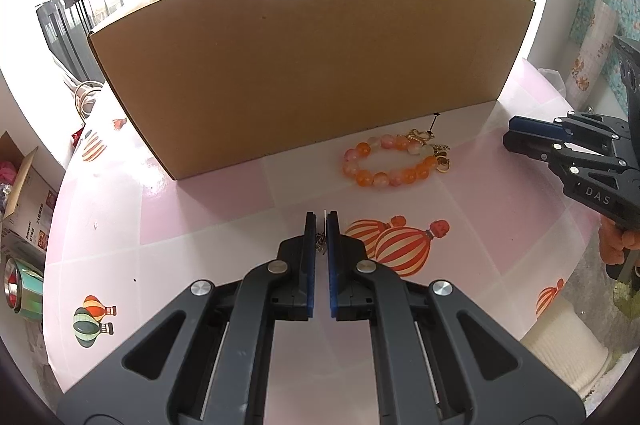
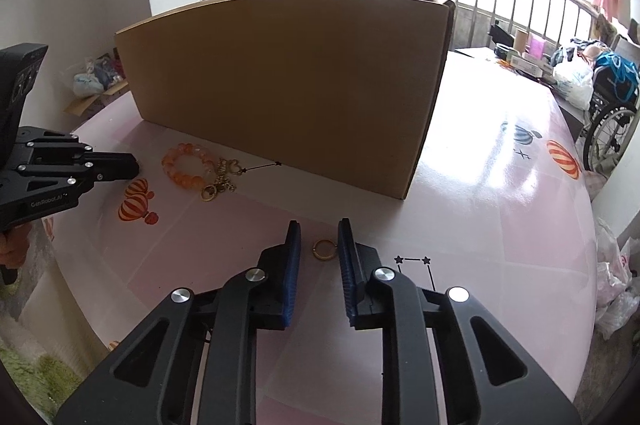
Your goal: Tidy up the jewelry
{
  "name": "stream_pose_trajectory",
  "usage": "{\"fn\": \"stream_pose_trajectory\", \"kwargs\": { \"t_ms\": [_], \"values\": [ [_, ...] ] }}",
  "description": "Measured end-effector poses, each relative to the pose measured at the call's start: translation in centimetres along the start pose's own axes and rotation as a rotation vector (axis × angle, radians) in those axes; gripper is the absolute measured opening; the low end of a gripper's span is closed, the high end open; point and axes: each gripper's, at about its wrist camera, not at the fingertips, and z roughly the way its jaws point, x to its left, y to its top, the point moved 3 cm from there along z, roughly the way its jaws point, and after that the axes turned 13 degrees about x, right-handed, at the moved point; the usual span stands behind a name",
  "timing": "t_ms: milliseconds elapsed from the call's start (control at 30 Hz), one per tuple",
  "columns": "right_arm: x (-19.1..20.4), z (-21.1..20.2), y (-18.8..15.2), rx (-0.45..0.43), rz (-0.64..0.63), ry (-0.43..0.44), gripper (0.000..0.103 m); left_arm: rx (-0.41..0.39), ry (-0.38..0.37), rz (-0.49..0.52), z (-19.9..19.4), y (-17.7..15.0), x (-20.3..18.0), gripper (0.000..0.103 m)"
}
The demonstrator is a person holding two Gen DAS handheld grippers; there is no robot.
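— Between the left gripper (image 1: 320,225) pads, what is that?
— Hard to tell: a bit of thin chain (image 1: 321,243), mostly hidden; the pads are pressed almost together on it.
— And the right gripper (image 2: 319,235)?
— Held low over the table (image 2: 480,185), fingers spread either side of a gold ring (image 2: 324,249), not touching it. The bead bracelet (image 1: 394,161) lies beside the cardboard box (image 1: 304,65), whose inside is out of sight.

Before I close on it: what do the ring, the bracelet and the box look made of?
Ring: gold-coloured metal by its shine, thin band, lying between the open right gripper fingers. Bracelet: glossy translucent orange and pink beads, glass or stone, I cannot tell which, with gold-tone metal charms. Box: plain matte brown cardboard, torn top edge.
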Motion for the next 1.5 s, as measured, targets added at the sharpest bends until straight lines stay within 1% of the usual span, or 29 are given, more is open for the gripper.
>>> {"fn": "stream_pose_trajectory", "kwargs": {
  "t_ms": [67,467,667,800,967,1133,1200,1233,1267,1300,1367,1433,1467,1500],
  "values": [
    [0.1,0.0,0.0,-0.005,-0.01,0.005,0.013,-0.001,-0.001,-0.001,0.0,0.0,0.0,0.004],
    [-0.1,-0.1,0.0,-0.025,0.026,0.009,0.013,-0.004,0.0,-0.003,0.0,0.1,0.2,0.004],
    [0.2,-0.8,-0.1,-0.041,0.043,0.009,0.013,-0.017,-0.005,-0.015,-0.3,0.0,0.3,0.004],
    [0.5,-1.8,0.0,-0.061,0.049,0.007,0.013,-0.047,-0.047,-0.039,-1.3,0.2,0.9,0.004],
    [1.4,-4.2,1.3,-0.115,0.036,0.008,0.013,-0.127,-0.071,-0.04,-4.6,1.1,1.8,0.004],
    [2.1,-7.2,4.1,-0.195,0.012,0.03,0.013,-0.248,-0.109,-0.039,-9.5,3.3,2.8,0.004],
    [2.3,-8.1,5.6,-0.231,0.005,0.055,0.013,-0.299,-0.133,-0.033,-11.3,5.0,3.1,0.004],
    [2.4,-8.4,6.2,-0.241,0.005,0.068,0.013,-0.314,-0.144,-0.031,-11.9,5.5,3.2,0.004],
    [2.3,-8.6,7.0,-0.251,0.005,0.085,0.013,-0.327,-0.15,-0.029,-12.3,6.6,3.5,0.004],
    [2.3,-8.6,8.0,-0.258,0.004,0.1,0.013,-0.332,-0.149,-0.026,-12.4,7.3,3.6,0.004],
    [2.3,-8.6,9.2,-0.26,-0.003,0.102,0.013,-0.327,-0.15,-0.015,-12.0,8.9,3.5,0.004],
    [2.1,-7.9,10.7,-0.248,-0.009,0.094,0.013,-0.298,-0.172,-0.015,-10.8,11.1,3.5,0.004],
    [2.0,-7.5,11.3,-0.237,-0.009,0.099,0.013,-0.285,-0.179,-0.014,-10.2,11.7,3.6,0.004],
    [1.7,-6.9,12.1,-0.216,-0.005,0.108,0.013,-0.262,-0.177,-0.013,-9.1,12.9,3.6,0.004]
  ]
}}
